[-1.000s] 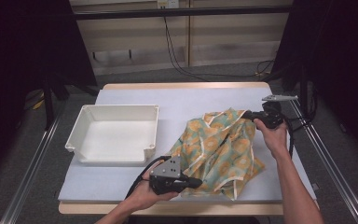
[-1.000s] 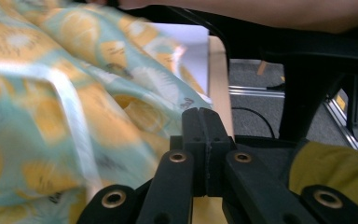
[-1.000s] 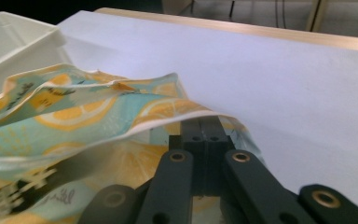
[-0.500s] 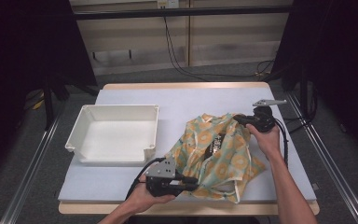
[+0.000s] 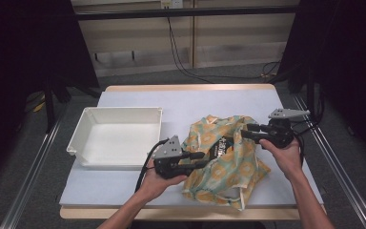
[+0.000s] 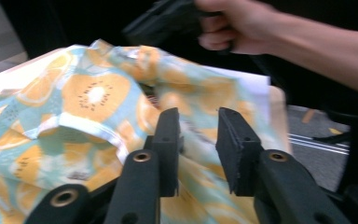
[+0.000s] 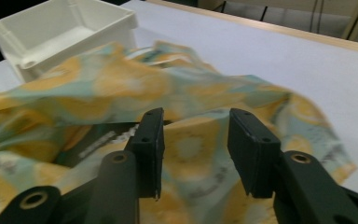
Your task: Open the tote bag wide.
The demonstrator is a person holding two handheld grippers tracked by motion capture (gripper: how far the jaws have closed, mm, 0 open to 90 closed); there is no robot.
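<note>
A pale tabletop (image 5: 138, 188) edged in wood stands in a dark room, cables trailing down the wall panels at the upper middle of the high view. At lower centre-right of that frame lies a crumpled garment (image 5: 226, 162) printed with orange fruit slices on pale green, its long axis running from upper left to lower right. A white tray (image 5: 116, 138) sits just left of it, empty. The left gripper (image 5: 198, 160) enters from the lower left, jaws level and pointing right over the cloth's near-left edge; the left gripper view shows them partly open, having just been opening, with the fabric (image 6: 93, 98) beyond and below and nothing pinched between the pads. The right gripper (image 5: 251, 131) sits at the cloth's upper right edge, pointing left; its jaws too have just been opening and stand partly apart above the folds (image 7: 186, 140), gripping nothing. Both grippers flank the garment at opposite ends, the left one nearer the tray, so any regrasp looks likely to start from these two edges.
</note>
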